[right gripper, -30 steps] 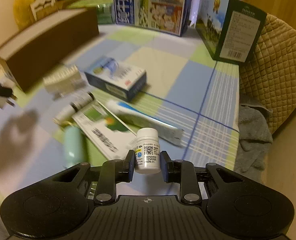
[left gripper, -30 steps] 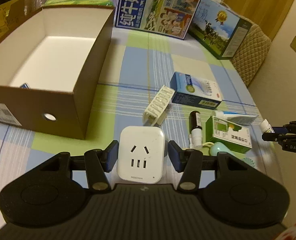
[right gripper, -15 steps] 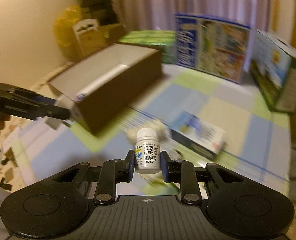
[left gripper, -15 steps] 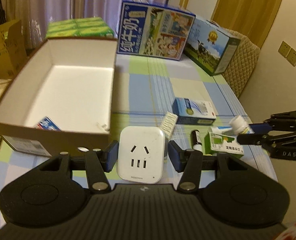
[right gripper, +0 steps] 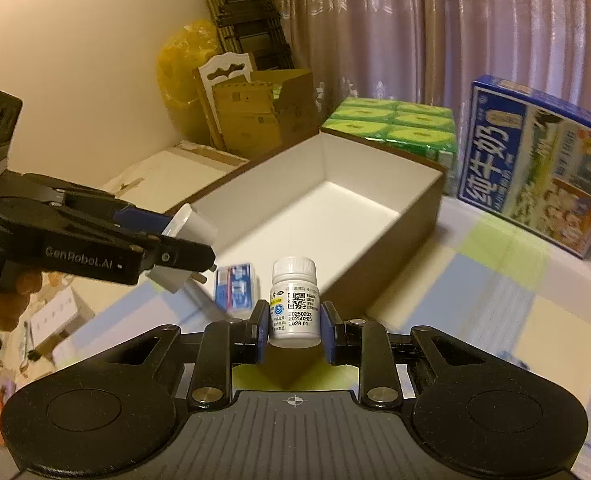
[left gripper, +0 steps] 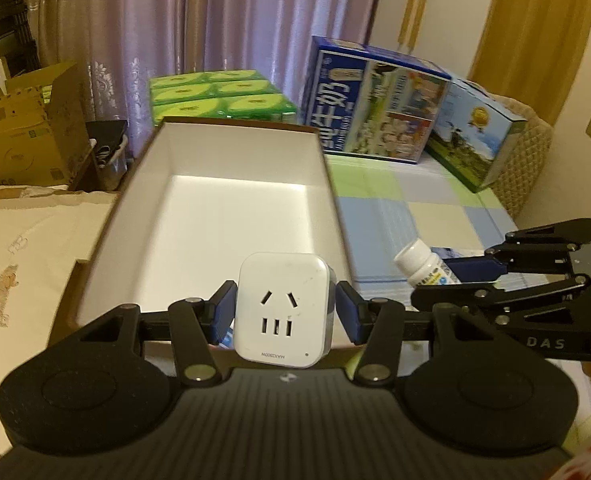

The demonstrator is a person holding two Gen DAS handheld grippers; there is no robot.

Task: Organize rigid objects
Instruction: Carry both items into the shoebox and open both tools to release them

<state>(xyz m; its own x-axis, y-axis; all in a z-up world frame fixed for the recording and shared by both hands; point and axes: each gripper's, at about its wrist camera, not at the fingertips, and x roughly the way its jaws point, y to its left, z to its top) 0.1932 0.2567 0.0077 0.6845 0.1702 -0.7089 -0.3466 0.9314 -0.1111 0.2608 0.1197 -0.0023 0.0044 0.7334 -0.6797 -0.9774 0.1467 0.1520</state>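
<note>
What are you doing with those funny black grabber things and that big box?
A person is tidying small things into the open cardboard box, with a tool in each hand. The left tool is clamped on a white plug adapter, held above the near end of the box. The right tool grips a small white pill bottle upright, just outside the box's near corner. A little blue-and-white packet already lies inside. Neither item has been dropped in yet.

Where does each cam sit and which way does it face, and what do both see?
Left wrist: on the left gripper, facing the open box; shows own fingers gripping the white adapter, plus the right gripper.
Right wrist: on the right gripper, facing the box from its right; shows the pill bottle.
Shared: box, milk carton, both grippers.
</note>
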